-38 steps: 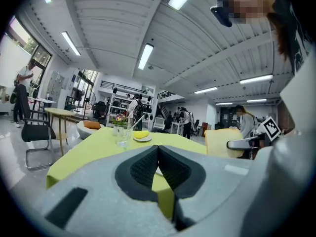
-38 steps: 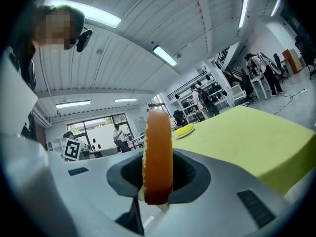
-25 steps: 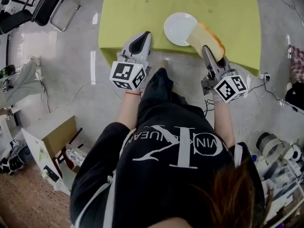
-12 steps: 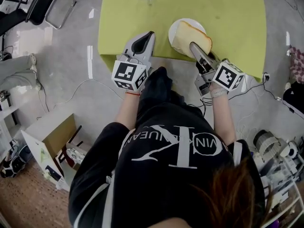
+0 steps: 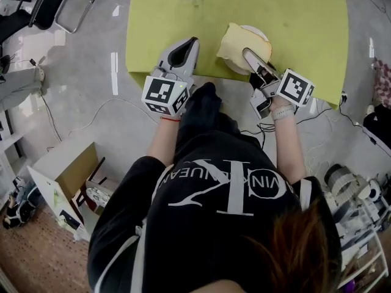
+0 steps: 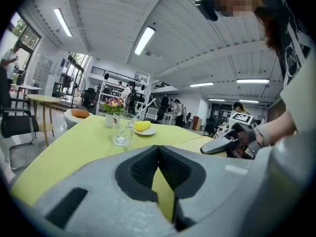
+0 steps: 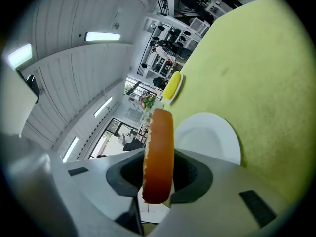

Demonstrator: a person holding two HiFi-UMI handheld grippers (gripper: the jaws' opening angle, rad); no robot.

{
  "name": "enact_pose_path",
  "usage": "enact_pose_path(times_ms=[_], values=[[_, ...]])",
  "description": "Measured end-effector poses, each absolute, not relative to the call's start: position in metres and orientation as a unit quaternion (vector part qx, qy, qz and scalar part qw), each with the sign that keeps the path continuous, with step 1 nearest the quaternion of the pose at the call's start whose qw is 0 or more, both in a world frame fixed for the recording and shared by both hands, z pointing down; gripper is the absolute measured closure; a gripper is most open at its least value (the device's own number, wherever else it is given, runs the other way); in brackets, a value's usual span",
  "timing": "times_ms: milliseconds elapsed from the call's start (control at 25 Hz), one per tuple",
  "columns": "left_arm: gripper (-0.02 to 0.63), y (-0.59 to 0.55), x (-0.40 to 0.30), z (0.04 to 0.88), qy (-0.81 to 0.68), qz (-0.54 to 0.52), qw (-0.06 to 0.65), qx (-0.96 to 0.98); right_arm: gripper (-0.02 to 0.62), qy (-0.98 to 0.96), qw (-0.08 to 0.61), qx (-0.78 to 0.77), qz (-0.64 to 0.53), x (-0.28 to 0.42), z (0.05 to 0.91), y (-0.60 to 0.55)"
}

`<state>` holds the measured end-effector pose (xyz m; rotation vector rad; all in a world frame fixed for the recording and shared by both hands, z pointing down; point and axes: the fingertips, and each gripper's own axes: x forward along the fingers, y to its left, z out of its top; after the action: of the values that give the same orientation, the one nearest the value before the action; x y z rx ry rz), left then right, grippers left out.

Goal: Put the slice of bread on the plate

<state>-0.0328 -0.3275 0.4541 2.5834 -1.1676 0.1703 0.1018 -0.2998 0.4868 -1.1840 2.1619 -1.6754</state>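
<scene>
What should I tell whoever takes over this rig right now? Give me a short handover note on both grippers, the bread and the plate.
Right gripper: shut on the slice of bread, pinching it by one edge.
Left gripper: shut, nothing in it, at the near edge of the green table.
Things: the bread is held over the white plate; whether it touches the plate cannot be told.
Done: bread picked up and brought to the plate.
Left: lay the slice flat on the plate, open the right jaws, draw the gripper back.
</scene>
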Motion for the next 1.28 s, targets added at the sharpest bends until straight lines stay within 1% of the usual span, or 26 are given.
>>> enact_pose_path(times_ms=[40,120,200,280,440,520,640,760,1280], values=[[0.6,-0.328,-0.034,0.454,-0.406,0.059,0.15,0.899,0.492,0.726,0.078,-0.394,-0.558,0.1,0.487,-0.3],[0.6,-0.328,-0.035,0.453,-0.407,0.057,0.15,0.899,0.462,0.74,0.064,-0.39,-0.545,0.097,0.485,-0.301],[0.6,-0.33,-0.036,0.452,-0.407,0.056,0.151,0.899,0.429,0.745,0.025,-0.405,-0.53,0.099,0.488,-0.3],[0.6,-0.332,-0.036,0.451,-0.406,0.054,0.152,0.899,0.363,0.752,-0.016,-0.414,-0.513,0.099,0.491,-0.3],[0.6,-0.333,-0.036,0.451,-0.405,0.053,0.153,0.9,0.254,0.775,-0.089,-0.408,-0.474,0.093,0.492,-0.299],[0.6,-0.334,-0.034,0.452,-0.404,0.052,0.155,0.9,0.214,0.783,-0.138,-0.408,-0.448,0.093,0.495,-0.297],[0.6,-0.334,-0.034,0.453,-0.404,0.049,0.157,0.9,0.173,0.786,-0.197,-0.412,-0.416,0.095,0.5,-0.294],[0.6,-0.334,-0.032,0.454,-0.402,0.047,0.159,0.901,0.156,0.784,-0.217,-0.414,-0.409,0.098,0.503,-0.291],[0.6,-0.33,-0.024,0.446,-0.392,0.038,0.158,0.905,0.137,0.773,-0.22,-0.426,-0.415,0.11,0.508,-0.274]])
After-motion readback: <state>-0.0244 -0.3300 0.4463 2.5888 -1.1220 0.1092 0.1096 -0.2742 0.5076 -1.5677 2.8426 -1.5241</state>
